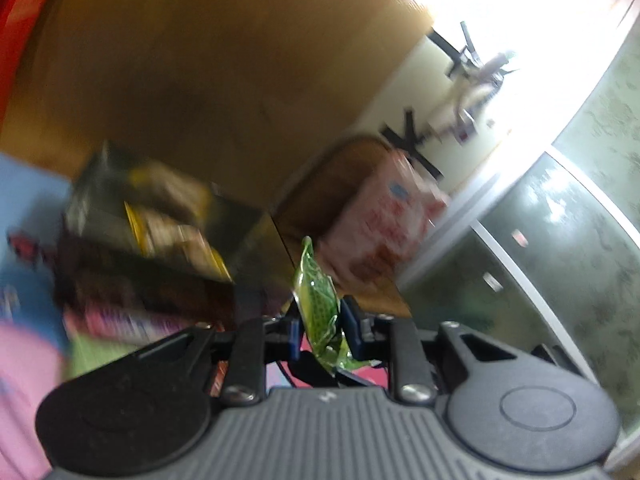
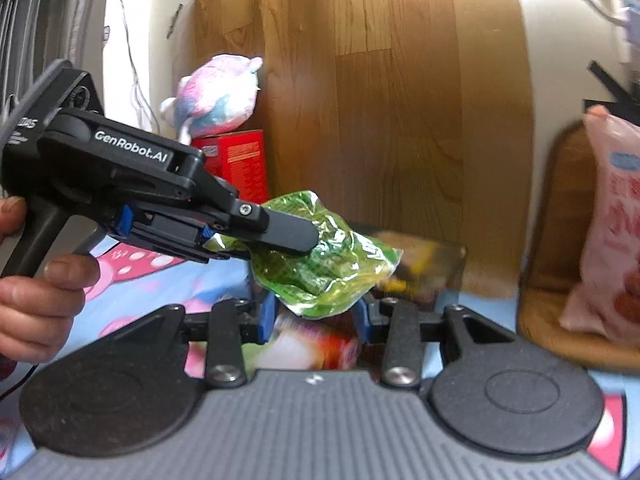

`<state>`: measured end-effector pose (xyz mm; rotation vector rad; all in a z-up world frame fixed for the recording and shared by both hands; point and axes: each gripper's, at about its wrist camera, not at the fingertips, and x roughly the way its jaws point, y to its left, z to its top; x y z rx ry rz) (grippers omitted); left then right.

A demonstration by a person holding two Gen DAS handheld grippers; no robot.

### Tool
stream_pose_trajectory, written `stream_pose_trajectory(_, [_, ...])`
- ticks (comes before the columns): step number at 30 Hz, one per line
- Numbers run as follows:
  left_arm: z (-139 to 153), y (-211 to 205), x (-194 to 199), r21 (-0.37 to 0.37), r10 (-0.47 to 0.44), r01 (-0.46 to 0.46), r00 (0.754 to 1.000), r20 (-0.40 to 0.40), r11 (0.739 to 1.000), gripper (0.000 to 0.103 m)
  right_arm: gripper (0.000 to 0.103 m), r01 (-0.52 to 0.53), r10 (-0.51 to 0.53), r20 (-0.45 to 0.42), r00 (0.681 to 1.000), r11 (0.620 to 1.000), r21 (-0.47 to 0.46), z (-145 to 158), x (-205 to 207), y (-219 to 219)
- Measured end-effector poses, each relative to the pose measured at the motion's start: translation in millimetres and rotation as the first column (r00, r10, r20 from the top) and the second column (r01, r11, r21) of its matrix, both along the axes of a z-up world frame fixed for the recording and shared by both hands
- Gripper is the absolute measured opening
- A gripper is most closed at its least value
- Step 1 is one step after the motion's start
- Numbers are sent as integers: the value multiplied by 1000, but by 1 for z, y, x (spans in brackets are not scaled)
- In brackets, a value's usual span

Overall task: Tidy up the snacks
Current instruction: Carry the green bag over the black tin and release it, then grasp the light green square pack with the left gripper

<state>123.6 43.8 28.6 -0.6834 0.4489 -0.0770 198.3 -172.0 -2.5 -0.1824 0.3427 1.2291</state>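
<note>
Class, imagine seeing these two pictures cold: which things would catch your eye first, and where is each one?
First, the crinkly green snack packet, pinched by the left gripper at centre, above the blue patterned cloth. Next, the pastel plush toy atop a red box against the wooden panel, and the pink snack bag in a wooden tray at right.

Cartoon-print sheet (image 2: 168, 280), snack box (image 2: 424, 264), wooden tray (image 2: 536, 320)

Plush toy (image 2: 218, 94) atop red box (image 2: 236, 160)
</note>
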Motion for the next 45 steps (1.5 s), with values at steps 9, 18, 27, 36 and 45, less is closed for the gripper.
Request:
stream_pose_trajectory(9, [-5, 44, 12, 73, 184, -181, 982, -41, 981, 36, 53, 72, -72, -35, 997, 997, -9, 2, 34, 18])
stream_pose_trajectory(18, [-25, 32, -57, -9, 194, -195, 979, -59, 981, 36, 52, 49, -53, -164, 985, 998, -26, -28, -4, -42])
stream_pose_trajectory(27, [-70, -39, -60, 2, 67, -68, 976, -208, 998, 55, 51, 7, -27, -154, 988, 992, -129, -50, -51, -62])
stream_pose_trajectory(36, [-70, -52, -88, -79, 68, -84, 980, -189, 993, 50, 28, -11, -4, -136, 991, 994, -110, -40, -80, -62])
stream_pose_trajectory(45, [-63, -52, -114, -142, 68, -87, 989, -133, 986, 66, 26, -33, 55, 136, 989, 986, -161, -26, -131, -57])
